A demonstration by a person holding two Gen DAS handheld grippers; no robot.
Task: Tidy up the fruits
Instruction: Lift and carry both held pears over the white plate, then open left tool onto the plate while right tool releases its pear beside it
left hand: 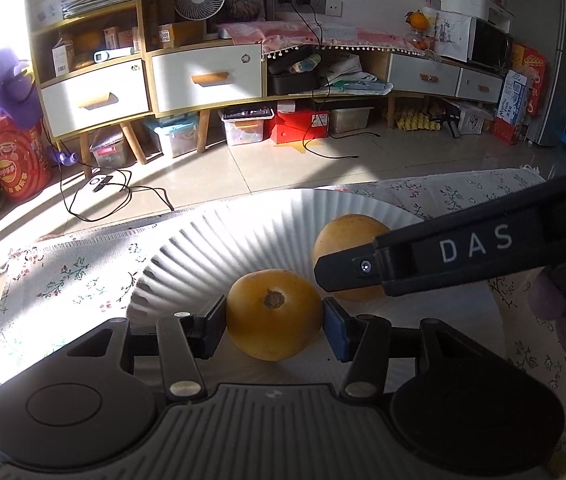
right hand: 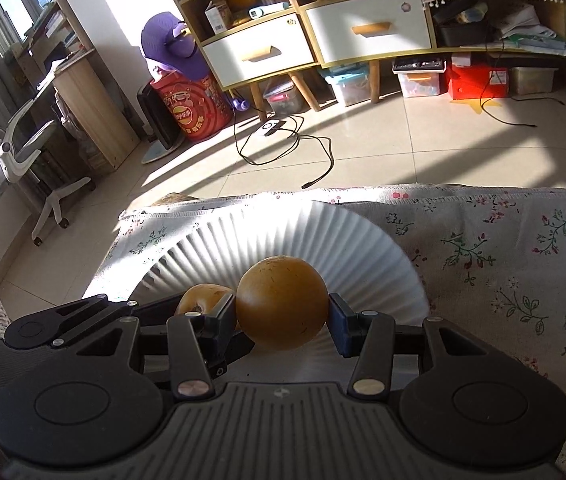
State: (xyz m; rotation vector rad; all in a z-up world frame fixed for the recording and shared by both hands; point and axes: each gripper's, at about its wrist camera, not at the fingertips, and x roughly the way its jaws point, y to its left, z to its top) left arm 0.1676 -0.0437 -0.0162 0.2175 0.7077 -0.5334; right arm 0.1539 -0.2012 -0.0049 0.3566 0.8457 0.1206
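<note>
A white fluted paper plate (left hand: 219,248) (right hand: 283,232) lies on a floral tablecloth. My left gripper (left hand: 275,320) is shut on a round orange-yellow fruit (left hand: 273,314), stem end facing the camera, over the plate's near part. My right gripper (right hand: 281,312) is shut on a second orange-yellow fruit (right hand: 283,302) over the same plate. In the left wrist view that second fruit (left hand: 347,236) sits behind the right gripper's black finger (left hand: 347,274), which reaches in from the right. In the right wrist view the left-held fruit (right hand: 203,298) shows just left, partly hidden by the fingers.
The floral tablecloth (right hand: 503,264) covers the table, whose far edge (right hand: 363,192) lies just beyond the plate. Past it is tiled floor with black cables (right hand: 283,144), a low cabinet with white drawers (left hand: 203,76) and storage boxes (left hand: 243,124) beneath.
</note>
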